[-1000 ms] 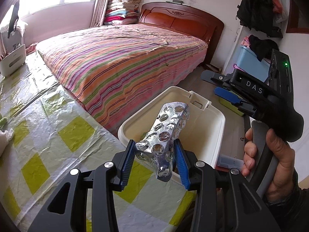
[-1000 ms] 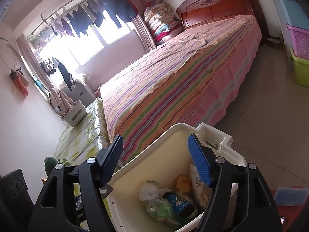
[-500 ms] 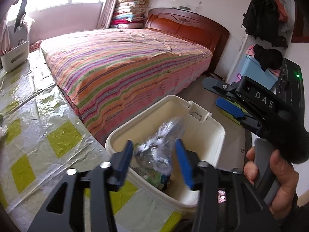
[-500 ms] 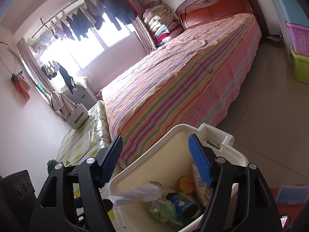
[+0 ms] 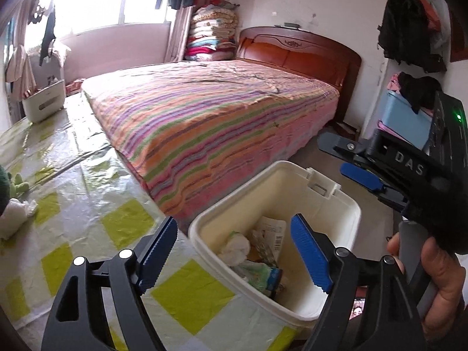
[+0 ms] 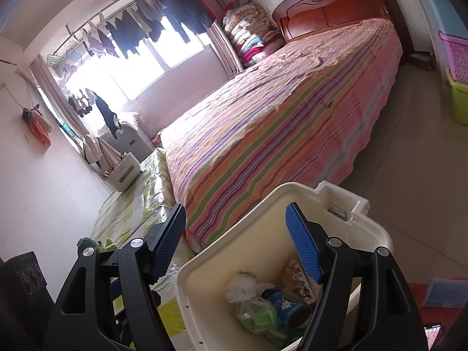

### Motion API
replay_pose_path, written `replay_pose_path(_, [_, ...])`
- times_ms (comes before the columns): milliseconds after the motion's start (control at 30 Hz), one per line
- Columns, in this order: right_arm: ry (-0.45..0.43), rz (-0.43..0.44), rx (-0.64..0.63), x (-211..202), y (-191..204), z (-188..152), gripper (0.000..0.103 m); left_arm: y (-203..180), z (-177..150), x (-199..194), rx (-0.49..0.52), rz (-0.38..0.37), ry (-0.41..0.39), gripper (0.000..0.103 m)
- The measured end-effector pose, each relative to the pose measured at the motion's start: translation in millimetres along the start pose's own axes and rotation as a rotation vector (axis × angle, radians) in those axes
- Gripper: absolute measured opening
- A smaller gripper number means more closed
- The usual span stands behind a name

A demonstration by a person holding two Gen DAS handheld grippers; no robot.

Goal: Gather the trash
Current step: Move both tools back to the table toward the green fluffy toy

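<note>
White trash bin (image 5: 348, 204) stands at the tabletop (image 5: 87, 204) edge, its near rim against the check-patterned plastic cover, the striped bed (image 5: 219, 122) just behind it. Bare floor (image 6: 409, 190) opens to the right of the bin and bed; stacked storage boxes (image 6: 456, 58) line the far wall. Tabletop mostly bare near the bin; a white wad (image 5: 14, 213) and a green toy (image 5: 19, 182) lie at its far left edge.

Left tongs (image 5: 234, 251): jaws opening, already wide apart, nothing between the blue pads, hovering over the bin's near rim, touching nothing. Right tongs (image 6: 235, 239): jaws wide apart, empty, poised over the bin mouth with no contact; in the left view the right tongs sit past the bin's right side, held by a hand (image 5: 438, 278).

Trash sits in the bin bottom: tied white bag (image 6: 245, 286), green-filled plastic bag (image 6: 257, 313), blue printed can (image 6: 285, 307), a printed pack (image 5: 275, 234) leaning on the wall, silvery foil piece (image 5: 261, 247) beside it.

Writing: "DAS" on the right tongs' body (image 5: 409, 163). Pack and can print too small to read.
</note>
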State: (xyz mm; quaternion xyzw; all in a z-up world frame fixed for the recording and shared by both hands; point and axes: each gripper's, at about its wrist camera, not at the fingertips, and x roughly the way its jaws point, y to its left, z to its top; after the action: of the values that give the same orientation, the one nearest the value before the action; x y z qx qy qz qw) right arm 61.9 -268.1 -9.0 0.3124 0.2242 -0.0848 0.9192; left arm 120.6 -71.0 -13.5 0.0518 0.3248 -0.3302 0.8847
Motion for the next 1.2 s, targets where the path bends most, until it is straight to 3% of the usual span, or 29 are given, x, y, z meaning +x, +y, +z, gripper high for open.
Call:
replay_pose_path(300, [0.023, 0.053, -0.025, 8.8, 26.7, -8.9, 0.073, 40.3, 3.7, -14.0, -0.099, 0.054, -0.018, 0.078])
replay_pose_path(500, [0.048, 0.089, -0.051, 21.0, 53.8, -17.0, 0.076, 74.4, -0.3, -34.6, -0.135, 0.135, -0.050, 0.078])
replay_pose_path(1200, [0.171, 0.241, -0.272, 71.9, 202.0, -79.2, 0.082, 237.1, -52.1, -135.1, -0.463, 0.419, -0.130, 0.078])
